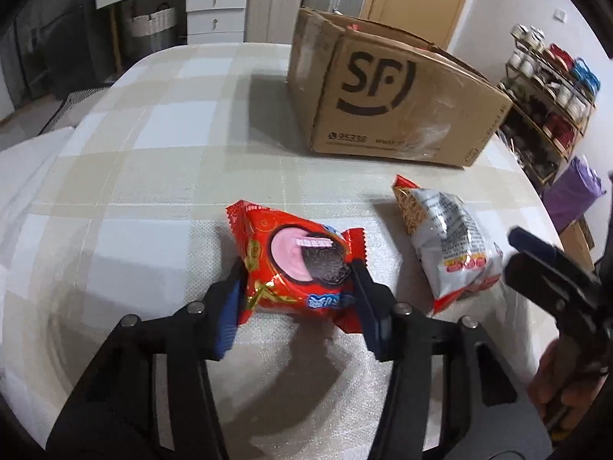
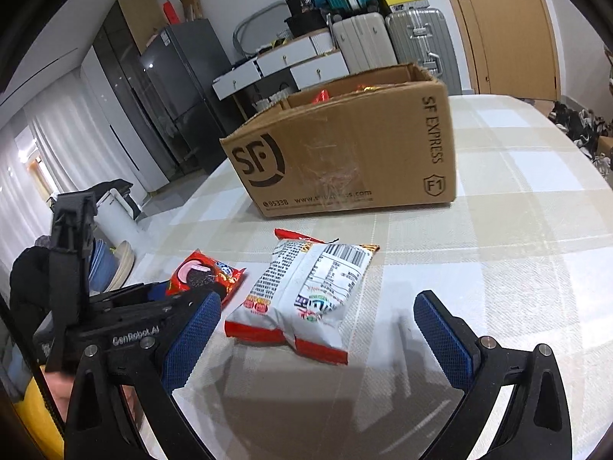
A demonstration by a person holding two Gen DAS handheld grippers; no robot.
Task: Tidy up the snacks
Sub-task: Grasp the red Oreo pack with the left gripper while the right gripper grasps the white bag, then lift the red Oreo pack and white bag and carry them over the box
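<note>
**A:** So where's the snack at?

**B:** Red cookie packet [image 1: 295, 264] sits on the table [image 1: 153, 176], with the left gripper [image 1: 297, 268] clamped on it, blue pads [image 1: 226, 322] pressed against both sides. It's glossy red with a pink-cream sandwich cookie printed on the front. Just beside it on the right lies a white and red chip bag [image 2: 306, 291], back side up with small print and a barcode.

**A:** And the other hand?

**B:** Right gripper [image 2: 318, 326] hangs just short of the chip bag, jaws spread wide, nothing in them.

**A:** What's the setup like?

**B:** Rounded table under a beige and white check cloth. Farther back on it stands an open cardboard box [image 2: 345, 153] printed SF EXPRESS, with some red wrappers poking up inside. Behind that: suitcases [image 2: 383, 38], white drawers [image 1: 214, 4], a wooden door [image 2: 498, 27], a dark fridge [image 2: 180, 88], and a shoe rack [image 1: 548, 107] off to the side.
</note>
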